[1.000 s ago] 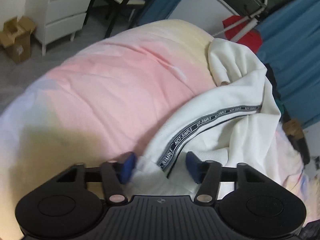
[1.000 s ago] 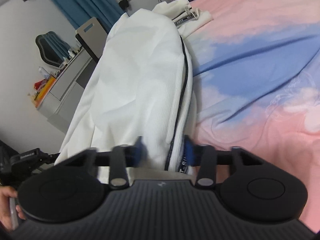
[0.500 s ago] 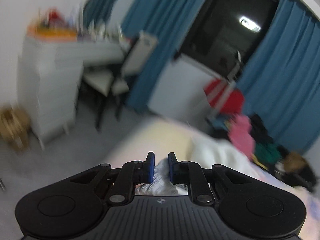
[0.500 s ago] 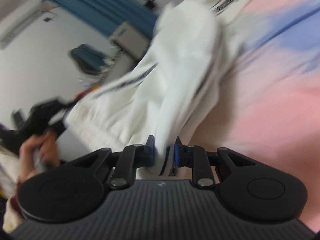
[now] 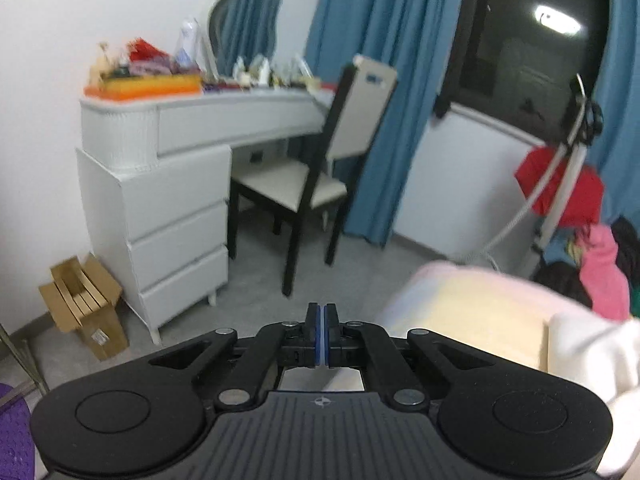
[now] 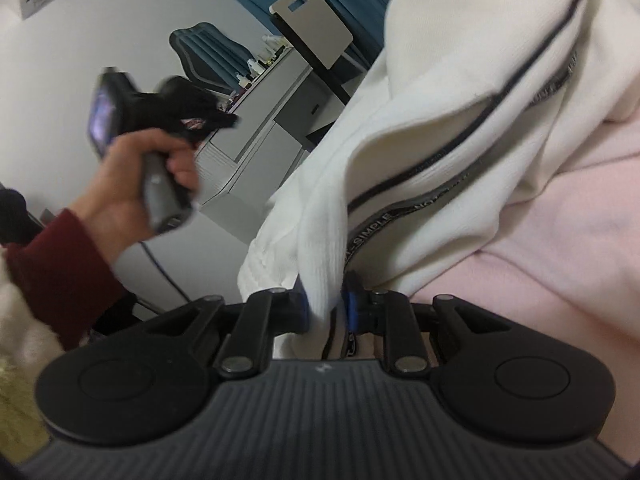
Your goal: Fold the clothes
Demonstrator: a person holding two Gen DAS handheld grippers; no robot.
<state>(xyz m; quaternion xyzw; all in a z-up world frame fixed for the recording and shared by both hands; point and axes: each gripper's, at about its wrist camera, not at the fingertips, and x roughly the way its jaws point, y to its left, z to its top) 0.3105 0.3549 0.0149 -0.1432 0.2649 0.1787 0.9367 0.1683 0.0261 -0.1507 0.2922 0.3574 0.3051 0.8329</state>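
Note:
A white garment [image 6: 460, 100] with a dark lettered stripe lies bunched on the pink bed [image 6: 560, 240]. My right gripper [image 6: 326, 308] is shut on a thick fold of its ribbed edge, which is lifted off the bed. My left gripper [image 5: 321, 332] is shut, its blue pads pressed together with no cloth between them. It points out over the floor past the bed corner [image 5: 472, 304]. A bit of the white garment [image 5: 592, 360] shows at the right of the left wrist view. In the right wrist view a person's hand [image 6: 120, 184] holds the left gripper [image 6: 160, 120] up, left of the garment.
A white dresser [image 5: 168, 200] with clutter on top and a dark-framed chair [image 5: 312, 176] stand beyond the bed. A cardboard box [image 5: 84, 308] sits on the floor. A rack with red cloth [image 5: 560, 184] and piled clothes is at the right, by blue curtains [image 5: 380, 60].
Both grippers closed on the garment's edge. The left one then swung up and away from the bed and now holds no cloth. The right one has pulled its fold up and sideways.

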